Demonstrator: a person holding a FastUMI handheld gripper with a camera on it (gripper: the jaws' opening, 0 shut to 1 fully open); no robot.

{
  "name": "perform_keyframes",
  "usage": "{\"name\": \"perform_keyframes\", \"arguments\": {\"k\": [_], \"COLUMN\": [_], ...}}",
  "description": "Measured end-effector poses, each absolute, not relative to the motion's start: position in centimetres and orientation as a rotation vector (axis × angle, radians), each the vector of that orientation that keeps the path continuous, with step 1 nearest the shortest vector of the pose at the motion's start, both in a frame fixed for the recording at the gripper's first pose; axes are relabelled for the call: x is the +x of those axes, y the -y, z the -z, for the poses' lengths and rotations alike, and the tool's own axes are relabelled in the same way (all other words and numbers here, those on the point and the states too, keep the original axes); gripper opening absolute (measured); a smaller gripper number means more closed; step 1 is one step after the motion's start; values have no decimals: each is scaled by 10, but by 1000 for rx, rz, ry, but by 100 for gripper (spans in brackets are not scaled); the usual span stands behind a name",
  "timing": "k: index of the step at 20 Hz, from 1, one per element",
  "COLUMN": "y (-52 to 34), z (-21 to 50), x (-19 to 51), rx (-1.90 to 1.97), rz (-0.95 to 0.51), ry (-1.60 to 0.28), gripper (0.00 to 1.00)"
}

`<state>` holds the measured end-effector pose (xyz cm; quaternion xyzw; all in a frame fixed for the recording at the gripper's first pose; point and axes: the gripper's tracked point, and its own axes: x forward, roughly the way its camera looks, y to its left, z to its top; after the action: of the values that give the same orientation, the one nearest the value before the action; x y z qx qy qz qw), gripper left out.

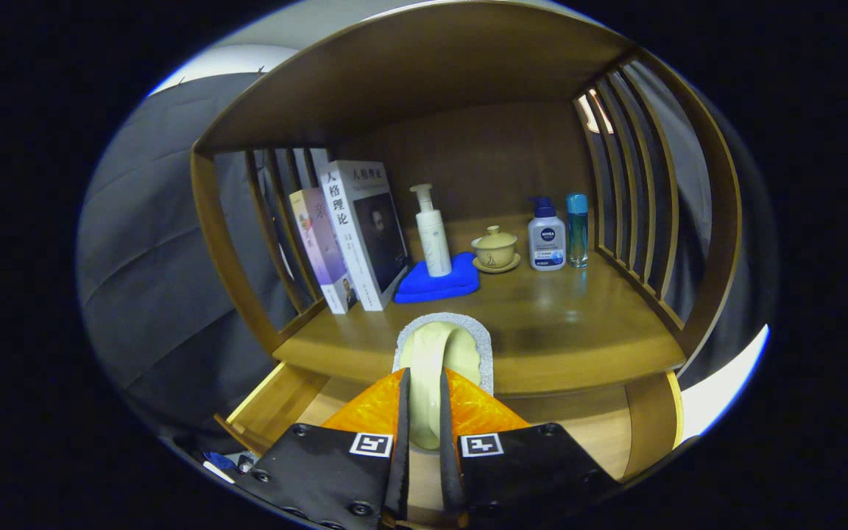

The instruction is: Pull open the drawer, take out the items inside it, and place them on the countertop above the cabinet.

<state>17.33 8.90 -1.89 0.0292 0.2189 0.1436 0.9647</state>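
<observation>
My gripper [422, 377] is shut on a pale slipper [435, 344] with a grey speckled sole, which stands on edge between the two fingers. The slipper's toe reaches over the front edge of the wooden countertop [571, 331]. Below the fingers the drawer [277, 403] is pulled open, and its light wooden floor shows on both sides of the gripper. The rest of the drawer's inside is hidden behind the gripper body.
Along the back of the countertop stand two books [358, 232], a white pump bottle [431, 234] on a folded blue cloth [442, 285], a lidded teacup on a saucer [495, 250], a white lotion bottle [547, 241] and a slim blue bottle [577, 230]. Slatted side rails [637, 221] and a top board enclose the shelf.
</observation>
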Motion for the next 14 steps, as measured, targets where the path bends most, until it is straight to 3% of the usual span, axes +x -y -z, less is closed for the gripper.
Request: {"name": "perform_keyframes", "arguments": {"k": [14], "y": [-85], "z": [30], "x": [271], "rx": [103], "rz": [-201], "ry": [-481], "gripper": [21]}}
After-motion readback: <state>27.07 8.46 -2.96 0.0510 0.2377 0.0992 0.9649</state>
